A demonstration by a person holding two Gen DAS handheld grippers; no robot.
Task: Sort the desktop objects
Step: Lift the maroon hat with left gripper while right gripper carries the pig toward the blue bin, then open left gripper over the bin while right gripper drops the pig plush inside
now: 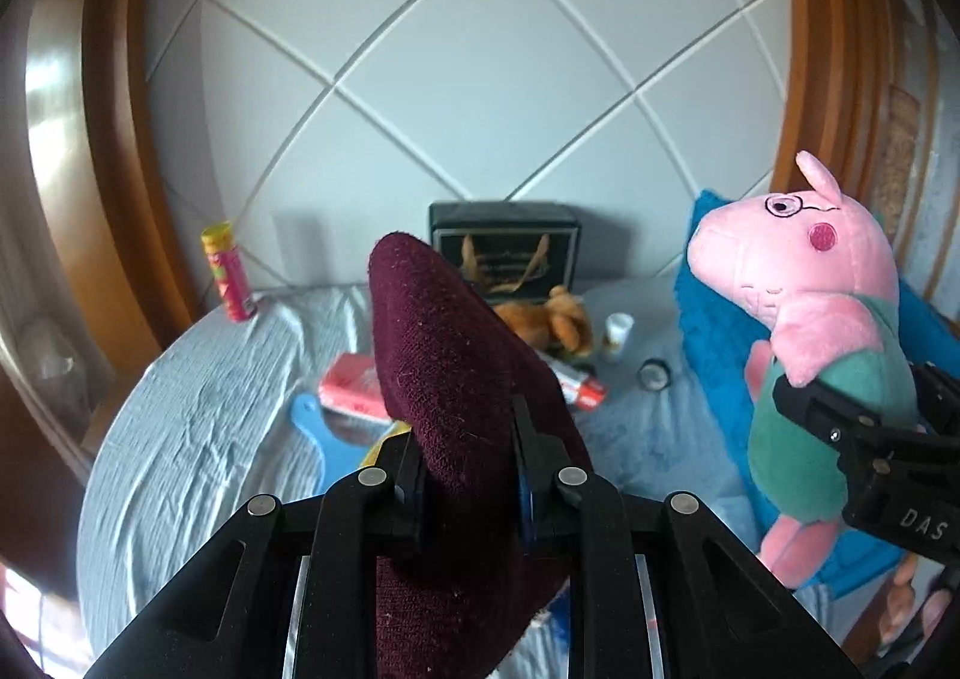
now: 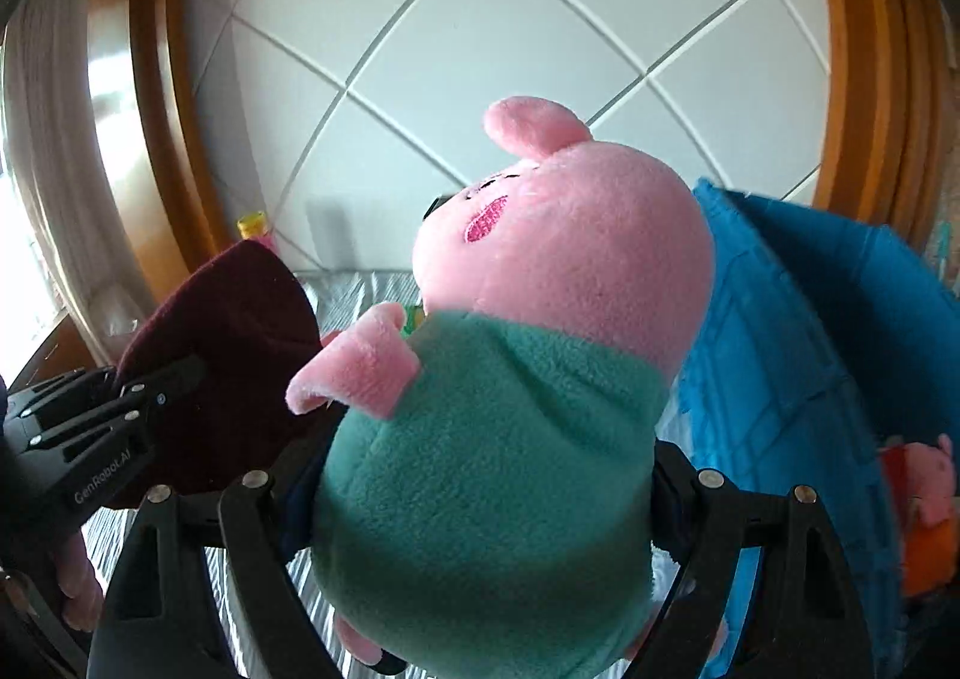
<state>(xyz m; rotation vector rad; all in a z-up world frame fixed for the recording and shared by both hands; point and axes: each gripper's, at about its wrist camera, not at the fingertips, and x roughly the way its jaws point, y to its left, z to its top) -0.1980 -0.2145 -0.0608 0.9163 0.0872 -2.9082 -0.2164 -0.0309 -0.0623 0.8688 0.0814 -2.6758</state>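
Left tongs (image 1: 468, 463) clamp a maroon cloth (image 1: 444, 355); right tongs (image 2: 480, 475) clamp the pig plush (image 2: 498, 439) at its green belly. Only the left view shows the clutter beyond: black box (image 1: 504, 253), tube (image 1: 228, 271).

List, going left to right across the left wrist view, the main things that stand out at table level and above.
Yellow-and-pink tube → blue paddle → maroon cloth held in the left gripper → small white bottle → tape roll → pink pig plush → right gripper.
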